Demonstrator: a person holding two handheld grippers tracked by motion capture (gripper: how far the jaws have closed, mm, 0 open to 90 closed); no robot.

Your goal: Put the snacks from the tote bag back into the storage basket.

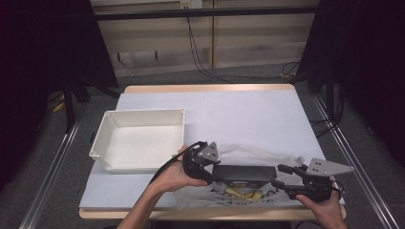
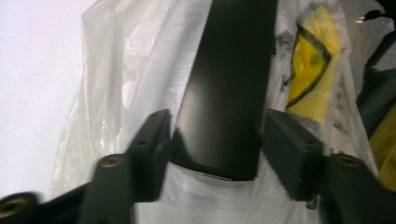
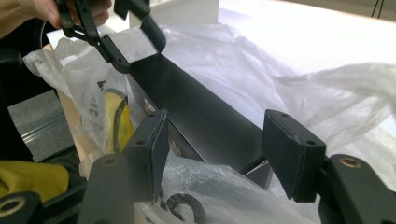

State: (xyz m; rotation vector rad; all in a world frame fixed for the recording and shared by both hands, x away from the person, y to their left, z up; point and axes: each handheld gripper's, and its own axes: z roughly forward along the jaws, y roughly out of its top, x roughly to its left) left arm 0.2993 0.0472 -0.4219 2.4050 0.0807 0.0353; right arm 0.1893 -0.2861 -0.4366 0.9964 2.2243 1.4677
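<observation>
Down at the lower edge of the high view, two forearms come in from the bottom, and each hand holds a gripper turned inward toward the other. The left gripper point(image 1: 210, 172) sits at lower centre, its hand point(image 1: 175, 175) curled round the body. The right gripper point(image 1: 281, 176) lies at lower right, its hand point(image 1: 321, 202) gripping from below.

Between them lies a long black box point(image 1: 244, 174), flat on a clear plastic bag point(image 1: 248, 153) near the bottom of the frame. In the left gripper view the box runs from the top centre down into the gap between the jaws; the jaws stand about half open, and its near end sits between the pads point(image 2: 154, 144), close to them, though I cannot tell that they press on it. In the right gripper view the jaws stand apart with the box's other end between them, and a clear gap shows at the right pad point(image 3: 289, 149). The box is matt black and plain-sided. Yellow print point(image 2: 310, 60) shows through the crumpled bag beside it.

A white tray point(image 1: 138, 138) rests at centre left on the pale table point(image 1: 248, 114). Beyond it, at the top, are grey floor, wooden wall panels and hanging cables point(image 1: 198, 52).
</observation>
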